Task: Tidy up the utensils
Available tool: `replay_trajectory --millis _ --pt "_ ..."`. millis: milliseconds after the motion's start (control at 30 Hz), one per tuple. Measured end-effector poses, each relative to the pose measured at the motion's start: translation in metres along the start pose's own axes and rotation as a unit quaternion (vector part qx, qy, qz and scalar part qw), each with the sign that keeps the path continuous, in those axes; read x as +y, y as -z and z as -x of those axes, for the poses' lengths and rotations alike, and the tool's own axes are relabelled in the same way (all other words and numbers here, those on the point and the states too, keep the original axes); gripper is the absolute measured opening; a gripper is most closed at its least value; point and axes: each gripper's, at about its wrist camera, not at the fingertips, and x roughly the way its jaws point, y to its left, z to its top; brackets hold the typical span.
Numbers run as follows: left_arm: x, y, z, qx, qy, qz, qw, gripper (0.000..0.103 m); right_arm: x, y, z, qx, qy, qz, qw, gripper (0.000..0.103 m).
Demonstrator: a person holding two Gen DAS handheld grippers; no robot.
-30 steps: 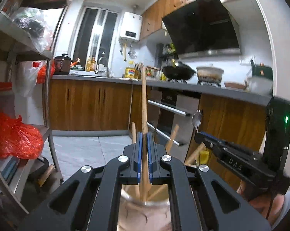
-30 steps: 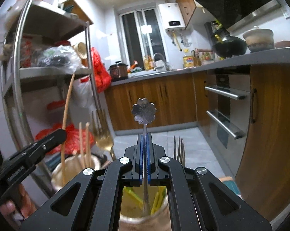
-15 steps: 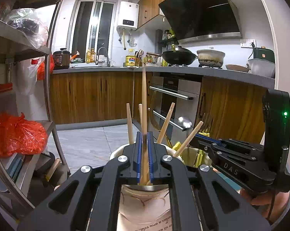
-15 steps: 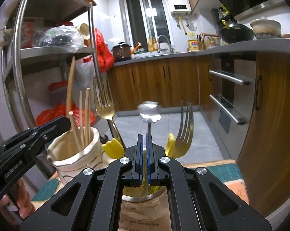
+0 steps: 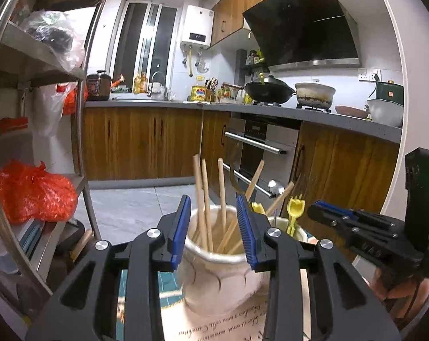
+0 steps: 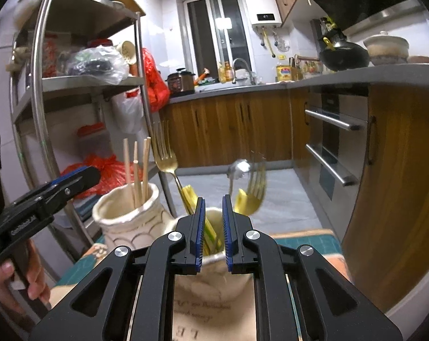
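My left gripper (image 5: 213,227) is open and empty just above a cream ceramic jar (image 5: 214,278) that holds several wooden chopsticks (image 5: 204,199). My right gripper (image 6: 213,227) is open and empty above a second cream jar (image 6: 214,281) with gold forks (image 6: 166,164), yellow plastic utensils (image 6: 190,194) and a silver flower-headed spoon (image 6: 238,167), which looks blurred. The chopstick jar also shows left of it in the right wrist view (image 6: 129,218). The other gripper shows at the edge of each view: the right one (image 5: 365,227), the left one (image 6: 43,196).
Both jars stand on a printed mat (image 6: 305,240) on a small table. A steel shelf rack (image 5: 80,130) with red bags (image 5: 35,193) stands to the left. Wooden kitchen cabinets (image 5: 146,142), an oven (image 5: 259,147) and a tiled floor lie beyond.
Both grippers have opened. The long chopstick dropped from the left gripper into the chopstick jar. The silver spoon left the right gripper and stands in the fork jar.
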Motion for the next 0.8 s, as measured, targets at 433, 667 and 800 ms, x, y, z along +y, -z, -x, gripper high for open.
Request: replay_trajectory --millis 433,667,800 --pt "-0.004 0.041 0.048 0.039 -0.027 -0.002 0.9989 0.045 -0.008 0.040 0.036 0.047 0.017 0.022 0.999 0.027" --pt "-0.006 0.049 0.061 0.023 -0.047 0.000 0.9986 0.088 -0.005 0.042 0.054 0.003 0.015 0.046 0.999 0.082" --pt "-0.008 0.053 0.058 0.017 -0.052 -0.013 0.9984 0.096 -0.002 0.044 0.056 -0.016 0.016 0.079 0.997 0.092"
